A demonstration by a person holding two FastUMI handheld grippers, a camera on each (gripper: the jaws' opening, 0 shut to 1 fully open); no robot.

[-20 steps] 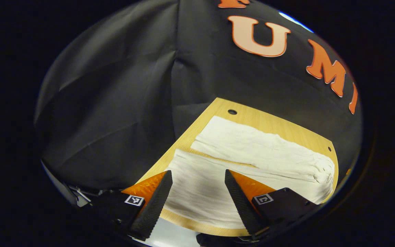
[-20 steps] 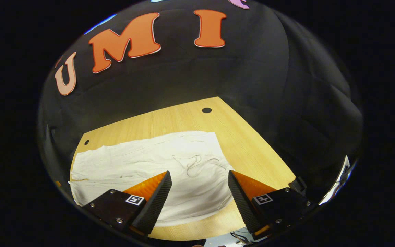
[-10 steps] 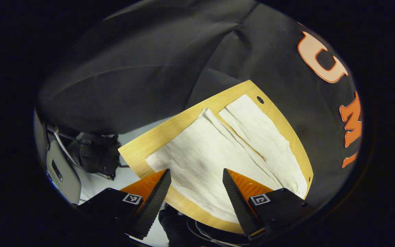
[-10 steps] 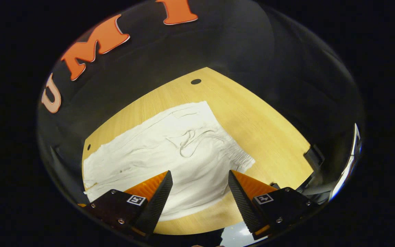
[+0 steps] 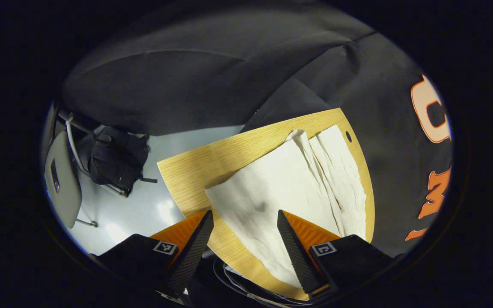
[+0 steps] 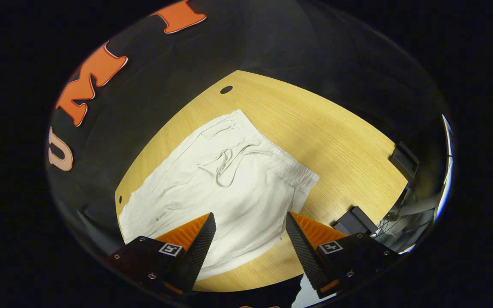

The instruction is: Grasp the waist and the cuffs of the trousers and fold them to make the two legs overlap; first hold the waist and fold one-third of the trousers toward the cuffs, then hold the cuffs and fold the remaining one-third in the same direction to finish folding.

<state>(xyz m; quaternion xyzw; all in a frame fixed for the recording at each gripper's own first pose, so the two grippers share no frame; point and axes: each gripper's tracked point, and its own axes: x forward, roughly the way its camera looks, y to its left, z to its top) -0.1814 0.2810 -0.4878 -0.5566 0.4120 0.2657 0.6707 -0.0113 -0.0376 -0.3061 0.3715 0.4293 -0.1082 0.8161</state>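
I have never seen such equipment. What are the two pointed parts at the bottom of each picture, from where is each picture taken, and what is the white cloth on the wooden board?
A person holds one hand tool in each hand; each tool is a two-finger gripper with a small wide-angle camera riding on it. So each picture looks forward along one gripper's own two fingers, which are the pointed parts at the bottom. The left gripper shows in the left gripper view, the right gripper in the right gripper view. Both stand open above the table and hold nothing.

The white cloth is a pair of trousers lying flat on a wooden table. The right gripper view looks at the waist, with its drawstring. The left gripper view looks at the two legs and their cuffs. They are not yet folded. Beside the table, on the floor, a dark bag rests by a chair.
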